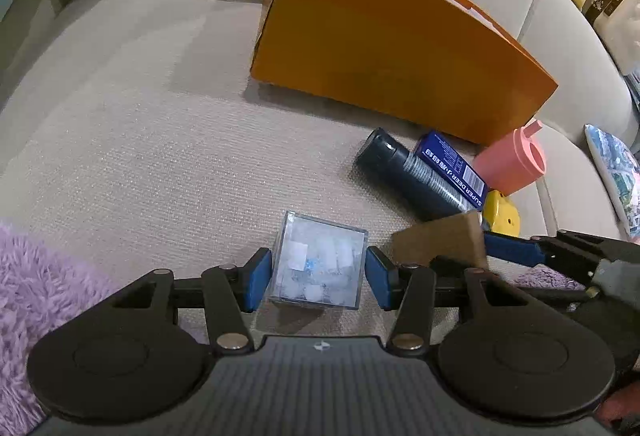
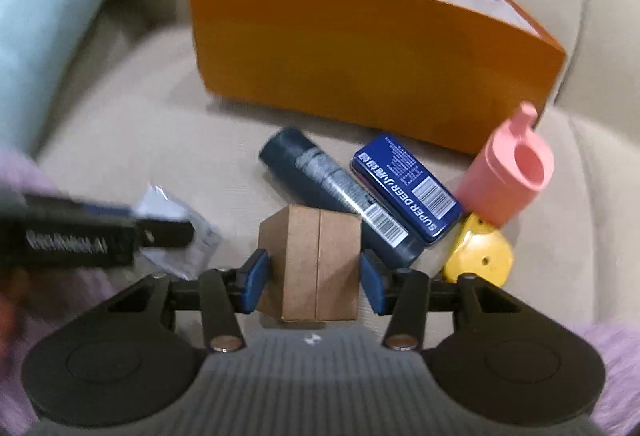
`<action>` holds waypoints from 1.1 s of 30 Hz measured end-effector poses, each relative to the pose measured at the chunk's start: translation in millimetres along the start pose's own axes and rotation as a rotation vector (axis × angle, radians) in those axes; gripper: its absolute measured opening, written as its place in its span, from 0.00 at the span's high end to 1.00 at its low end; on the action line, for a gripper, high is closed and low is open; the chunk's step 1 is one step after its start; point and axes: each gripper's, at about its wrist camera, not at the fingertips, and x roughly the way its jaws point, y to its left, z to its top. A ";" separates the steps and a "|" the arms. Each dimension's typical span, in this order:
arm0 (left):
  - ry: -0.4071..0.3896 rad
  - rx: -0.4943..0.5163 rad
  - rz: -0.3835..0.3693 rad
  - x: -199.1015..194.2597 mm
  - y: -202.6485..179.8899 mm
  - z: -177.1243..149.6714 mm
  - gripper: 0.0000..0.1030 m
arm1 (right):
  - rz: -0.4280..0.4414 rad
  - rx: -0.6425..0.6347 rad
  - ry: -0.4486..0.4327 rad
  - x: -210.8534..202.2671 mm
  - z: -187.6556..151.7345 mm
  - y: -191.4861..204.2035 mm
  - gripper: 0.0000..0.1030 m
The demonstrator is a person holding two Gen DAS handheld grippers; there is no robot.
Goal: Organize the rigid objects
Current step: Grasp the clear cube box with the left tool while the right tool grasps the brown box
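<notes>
Left wrist view
Left gripper (image 1: 319,278): its blue-padded fingers (image 1: 256,286) stand on either side of the clear plastic box (image 1: 318,262); a thin gap shows at each pad, so the box is straddled, not squeezed.
Clear plastic box: sits on the beige sofa cushion (image 1: 140,115) between the fingers, with white pieces visible inside.
Orange box (image 1: 384,47): stands on the cushion, farther back, against the backrest, its open top turned upward.
Dark can (image 1: 408,175): lies on its side in front of the orange box, touching the blue tin (image 1: 452,167) beside it.
Pink cup (image 1: 512,159): tipped over, to the right of the tin, just in front of the orange box.
Yellow piece (image 1: 502,215): below the cup, near the cardboard box (image 1: 440,240).
Right gripper (image 1: 496,250): reaches in from the right edge at the cardboard box; its grip cannot be judged from here.
Purple fluffy blanket (image 1: 36,296): lower left corner.

Right wrist view
Right gripper (image 2: 314,276): fingers set around the cardboard box (image 2: 316,260); the left pad touches it, a narrow gap remains at the right pad, so they are released.
Cardboard box: upright on the cushion, just in front of the dark can (image 2: 332,187).
Blue tin (image 2: 408,183): wedged between the can and the pink cup (image 2: 508,171).
Yellow piece (image 2: 480,256): right of the gripper, under the cup.
Orange box (image 2: 372,51): behind the cluster.
Left gripper (image 2: 162,232): blurred, entering from the left over the clear plastic box (image 2: 188,236).
</notes>
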 end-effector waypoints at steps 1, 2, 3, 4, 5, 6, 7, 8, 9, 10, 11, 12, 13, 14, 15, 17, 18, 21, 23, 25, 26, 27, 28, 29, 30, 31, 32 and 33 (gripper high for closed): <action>0.001 0.001 -0.002 -0.6 -0.1 -0.1 0.44 | -0.002 -0.023 -0.008 -0.2 -0.9 4.2 0.50; 0.002 0.001 -0.006 -1.5 0.1 -0.3 0.44 | 0.009 -0.035 -0.009 -1.0 -0.6 6.8 0.52; 0.005 0.000 -0.009 -2.5 0.0 -0.5 0.44 | 0.040 -0.026 -0.002 -1.6 -0.2 7.7 0.53; 0.009 -0.001 -0.012 -3.0 -0.1 -0.7 0.44 | 0.075 -0.006 0.003 -5.3 -1.6 3.7 0.53; 0.012 -0.003 -0.014 -3.9 0.2 -0.7 0.44 | 0.098 0.013 0.004 -7.3 -1.0 2.0 0.53; 0.014 -0.004 -0.016 -5.0 0.2 -1.1 0.44 | 0.113 0.025 0.003 -8.8 -1.1 1.4 0.52; 0.015 -0.005 -0.018 -6.2 0.2 -1.2 0.44 | 0.127 0.037 0.006 -10.2 -0.7 0.2 0.52; 0.017 -0.006 -0.018 -7.8 0.1 -1.4 0.44 | 0.142 0.052 0.010 -10.4 -0.1 0.5 0.51; 0.014 -0.011 -0.021 -9.7 0.7 -1.7 0.44 | 0.160 0.070 0.015 -10.5 0.1 -1.3 0.53; 0.010 -0.019 -0.025 -12.0 1.7 -1.5 0.44 | 0.180 0.087 0.013 -12.2 0.0 -3.4 0.54; 0.008 -0.022 -0.027 -13.8 2.7 -1.7 0.44 | 0.194 0.100 0.008 -13.9 -0.4 -5.1 0.61; 0.004 -0.021 -0.027 -15.4 3.0 -2.0 0.44 | 0.219 0.122 0.007 -15.7 -0.3 -8.0 0.69; 0.001 -0.019 -0.024 -16.7 2.9 -2.4 0.44 | 0.251 0.147 0.018 -17.7 0.9 -10.0 0.73; -0.002 -0.017 -0.012 -17.6 2.6 -2.5 0.44 | 0.282 0.175 0.033 -17.3 0.8 -11.0 0.78; -0.002 -0.015 -0.010 -17.8 3.1 -2.5 0.44 | 0.301 0.201 0.042 -16.9 -1.0 -13.0 0.79; -0.001 -0.013 -0.011 -17.6 3.2 -2.6 0.44 | 0.305 0.218 0.040 -16.6 -2.5 -14.2 0.76; 0.002 -0.011 -0.007 -16.9 3.0 -2.6 0.44 | 0.305 0.220 0.037 -17.2 -3.2 -14.0 0.71; 0.010 -0.004 0.003 -14.7 2.2 -2.0 0.44 | 0.270 0.210 0.032 -17.3 -2.9 -11.2 0.57; 0.014 -0.008 0.014 -13.8 1.8 -1.6 0.45 | 0.247 0.195 0.029 -15.7 -1.5 -8.8 0.51; 0.012 -0.022 0.018 -13.9 3.2 -0.7 0.45 | 0.273 0.227 0.050 -8.4 0.6 -13.2 0.48; 0.011 -0.027 0.018 -14.5 3.8 -0.5 0.45 | 0.299 0.262 0.066 -3.2 0.7 -17.8 0.46; 0.012 -0.027 0.019 -14.3 3.4 -0.2 0.45 | 0.322 0.303 0.086 2.7 0.1 -23.3 0.42; 0.014 -0.024 0.022 -14.3 2.5 -0.2 0.45 | 0.341 0.348 0.102 7.8 -1.5 -29.0 0.40; 0.016 -0.017 0.025 -14.1 1.2 -0.3 0.45 | 0.363 0.384 0.116 12.9 -2.9 -34.0 0.37; 0.019 -0.012 0.031 -13.9 0.1 -0.1 0.45 | 0.383 0.413 0.130 17.7 -4.4 -37.7 0.36; 0.022 -0.014 0.036 -13.4 -0.6 0.3 0.45 | 0.406 0.441 0.138 21.8 -6.2 -40.0 0.36; 0.025 -0.019 0.041 -12.3 -0.2 0.7 0.45 | 0.429 0.461 0.143 24.7 -7.4 -40.9 0.37; 0.028 -0.024 0.044 -11.8 1.2 1.4 0.45 | 0.441 0.477 0.143 27.6 -8.1 -40.7 0.38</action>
